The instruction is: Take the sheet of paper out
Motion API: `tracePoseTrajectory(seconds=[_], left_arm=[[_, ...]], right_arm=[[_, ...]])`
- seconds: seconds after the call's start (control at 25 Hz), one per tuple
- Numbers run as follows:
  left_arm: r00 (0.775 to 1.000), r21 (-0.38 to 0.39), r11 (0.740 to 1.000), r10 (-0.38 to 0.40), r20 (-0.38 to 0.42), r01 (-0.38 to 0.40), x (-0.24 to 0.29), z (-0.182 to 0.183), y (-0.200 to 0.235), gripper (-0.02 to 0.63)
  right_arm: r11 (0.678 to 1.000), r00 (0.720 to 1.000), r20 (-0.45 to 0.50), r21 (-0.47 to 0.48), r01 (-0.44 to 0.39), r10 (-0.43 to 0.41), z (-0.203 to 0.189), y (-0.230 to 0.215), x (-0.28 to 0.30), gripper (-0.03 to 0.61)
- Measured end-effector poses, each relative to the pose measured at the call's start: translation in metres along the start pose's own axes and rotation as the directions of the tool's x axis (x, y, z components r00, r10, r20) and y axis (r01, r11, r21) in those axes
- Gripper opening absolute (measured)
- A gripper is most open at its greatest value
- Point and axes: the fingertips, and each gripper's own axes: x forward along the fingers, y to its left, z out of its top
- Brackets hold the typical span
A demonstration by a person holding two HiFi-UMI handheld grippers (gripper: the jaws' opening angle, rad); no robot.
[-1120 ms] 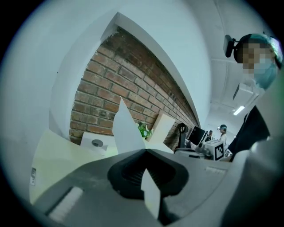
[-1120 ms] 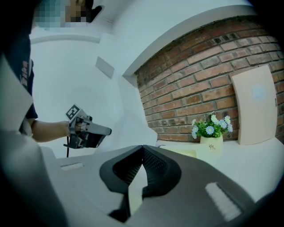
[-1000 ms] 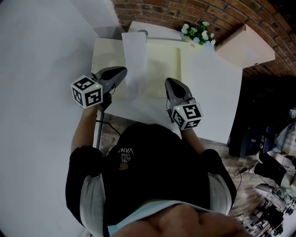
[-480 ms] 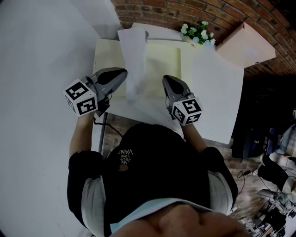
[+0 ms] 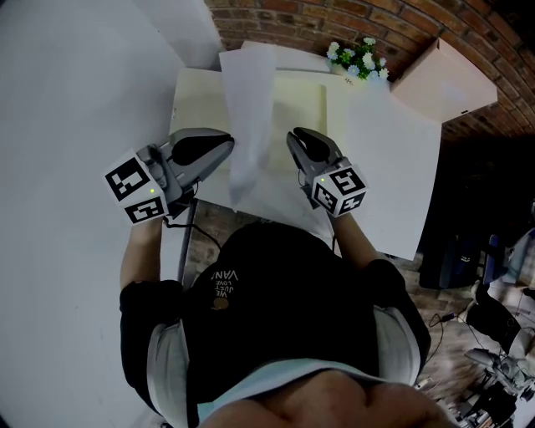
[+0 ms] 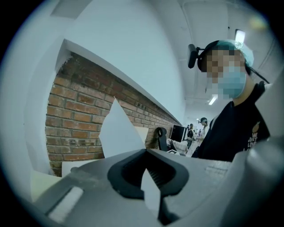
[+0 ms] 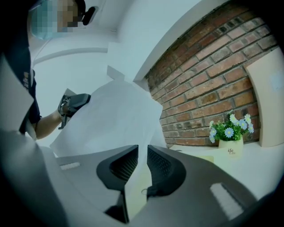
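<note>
One sheet of paper (image 5: pixel 251 109), long axis toward the brick wall (image 5: pixel 334 21), pinched by left gripper (image 5: pixel 227 150); right gripper (image 5: pixel 294 138) just cracked open, gripping nothing.

Left hand-held gripper (image 5: pixel 227 144) tight on sheet of paper (image 5: pixel 249 100); right hand-held gripper (image 5: pixel 294 136), jaws just opened, gripping nothing.

Head view: from above, facing steeply down past wearer's dark shirt (image 5: pixel 284 301) onto table (image 5: pixel 376 167); left gripper (image 5: pixel 226 144) and right gripper (image 5: pixel 292 136) mid-frame, fairly near.

Left gripper view: seated low, right behind own jaws, close-up, facing along them toward brick wall (image 6: pixel 75 115).

Right gripper view: same seat behind own jaws, facing brick wall and flowers (image 7: pixel 230 128), left gripper across at frame left.

Shared by all three: sheet of paper (image 5: pixel 251 109), brick wall. Shared by head and right gripper views: flowers, left gripper.
</note>
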Motion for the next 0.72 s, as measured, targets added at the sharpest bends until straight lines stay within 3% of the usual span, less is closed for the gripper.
tracePoseTrajectory(seconds=[0.4,0.72], left_arm=[[0.995,0.07,0.995,-0.08,0.06,0.076,-0.013,0.02,-0.058,0.0],[0.981,0.087,0.985,-0.157,0.117,0.147,-0.021,0.033,-0.094,0.0]], right_arm=[[0.991,0.986,0.126,0.065,-0.119,0.11,0.025,0.008,-0.017,0.111],[0.932,0.933,0.224,0.167,-0.321,0.281,0.042,0.027,-0.031,0.121]])
